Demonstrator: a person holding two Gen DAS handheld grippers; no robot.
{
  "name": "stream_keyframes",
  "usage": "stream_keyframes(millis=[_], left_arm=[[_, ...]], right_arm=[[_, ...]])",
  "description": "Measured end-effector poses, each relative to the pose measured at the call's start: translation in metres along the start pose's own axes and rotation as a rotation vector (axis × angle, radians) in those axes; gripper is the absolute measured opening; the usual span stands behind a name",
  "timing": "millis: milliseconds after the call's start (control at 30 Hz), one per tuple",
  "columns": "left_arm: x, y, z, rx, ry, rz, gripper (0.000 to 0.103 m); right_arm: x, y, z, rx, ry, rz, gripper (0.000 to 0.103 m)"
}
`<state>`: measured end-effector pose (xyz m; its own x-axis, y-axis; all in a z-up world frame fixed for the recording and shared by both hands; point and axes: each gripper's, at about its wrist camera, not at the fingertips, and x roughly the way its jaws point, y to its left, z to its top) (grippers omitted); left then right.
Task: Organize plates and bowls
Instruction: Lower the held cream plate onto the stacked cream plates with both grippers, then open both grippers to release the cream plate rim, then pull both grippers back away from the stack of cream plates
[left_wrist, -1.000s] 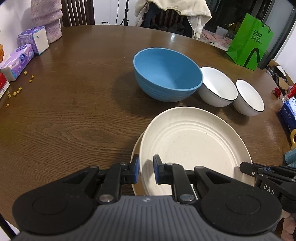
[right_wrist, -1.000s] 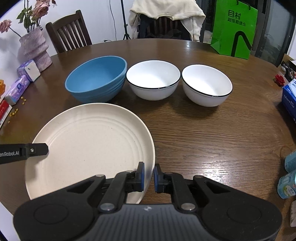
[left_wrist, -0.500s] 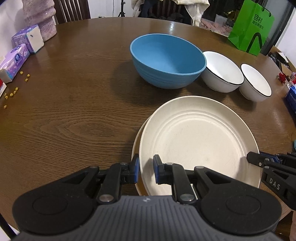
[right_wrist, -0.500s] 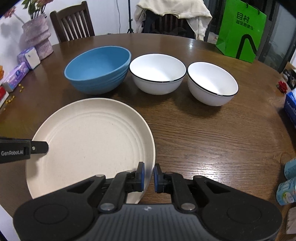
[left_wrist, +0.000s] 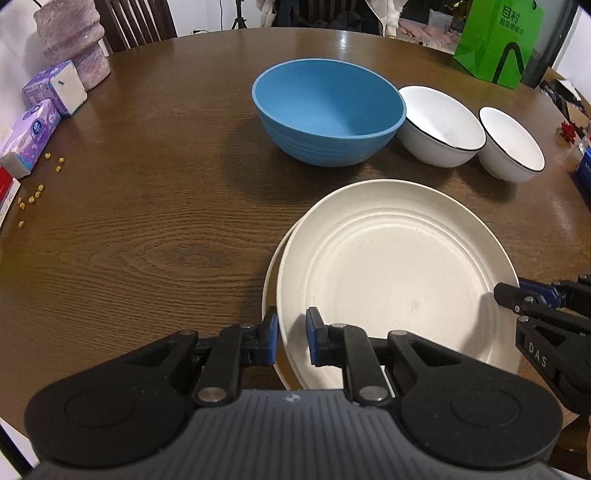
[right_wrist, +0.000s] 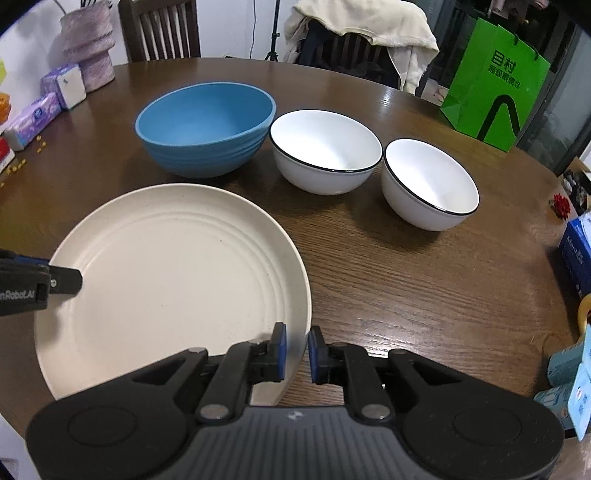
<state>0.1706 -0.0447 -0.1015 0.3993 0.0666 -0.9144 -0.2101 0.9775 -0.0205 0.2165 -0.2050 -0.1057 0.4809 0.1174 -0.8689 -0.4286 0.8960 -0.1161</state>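
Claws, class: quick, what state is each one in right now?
Left claw: closed on the top plate, at its rim.
Right claw: on the top plate's opposite rim, jaws just easing open.

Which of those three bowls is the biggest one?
The blue bowl, left of the two white bowls. It is the widest and the only coloured one.

A cream ridged plate (right_wrist: 173, 273), a blue bowl (right_wrist: 205, 127) and 2 black-rimmed white bowls (right_wrist: 325, 149) on dark wood-grain table (right_wrist: 406, 295).

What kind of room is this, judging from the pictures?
Probably a home dining room: a round wooden dining table, wooden chairs around it, one draped with a garment, and tissue packs beside a vase.
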Motion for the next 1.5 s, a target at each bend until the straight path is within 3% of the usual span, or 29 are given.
stream_keyframes(millis=[400,500,733,800,833,867,1067,1200,1267,1367,1500], left_arm=[[-0.002,-0.006,0.002,0.027,0.021,0.033,0.017],[-0.002,-0.008,0.001,0.024,0.026,0.035,0.018],[-0.003,-0.004,-0.001,0.006,0.026,0.020,0.023],[-0.006,-0.004,-0.002,0.005,0.023,0.023,0.033],[-0.007,-0.004,-0.002,0.008,0.018,0.034,0.049],[-0.008,-0.004,-0.002,0.010,0.010,0.039,0.054],[-0.018,0.007,-0.004,-0.035,-0.030,0.000,0.056],[-0.034,0.015,-0.003,-0.062,-0.102,-0.025,0.078],[-0.041,0.017,-0.002,-0.072,-0.132,-0.038,0.086],[-0.051,0.019,0.000,-0.085,-0.175,-0.055,0.103],[-0.060,0.019,0.001,-0.102,-0.215,-0.091,0.103]], right_arm=[[0.005,0.012,0.004,-0.091,0.023,-0.046,0.017],[0.006,0.015,0.004,-0.103,0.028,-0.042,0.027],[0.007,0.012,0.004,-0.089,0.024,-0.021,0.032],[0.006,0.010,0.004,-0.077,0.026,0.002,0.036],[0.005,0.010,0.003,-0.072,0.025,0.010,0.038],[0.004,0.008,0.003,-0.061,0.021,0.022,0.042],[-0.007,-0.003,0.002,0.020,-0.014,0.087,0.054],[-0.013,-0.017,0.002,0.106,-0.032,0.120,0.069],[-0.017,-0.024,0.001,0.142,-0.036,0.132,0.083],[-0.024,-0.036,-0.001,0.181,-0.052,0.138,0.090],[-0.032,-0.051,-0.007,0.248,-0.072,0.123,0.099]])
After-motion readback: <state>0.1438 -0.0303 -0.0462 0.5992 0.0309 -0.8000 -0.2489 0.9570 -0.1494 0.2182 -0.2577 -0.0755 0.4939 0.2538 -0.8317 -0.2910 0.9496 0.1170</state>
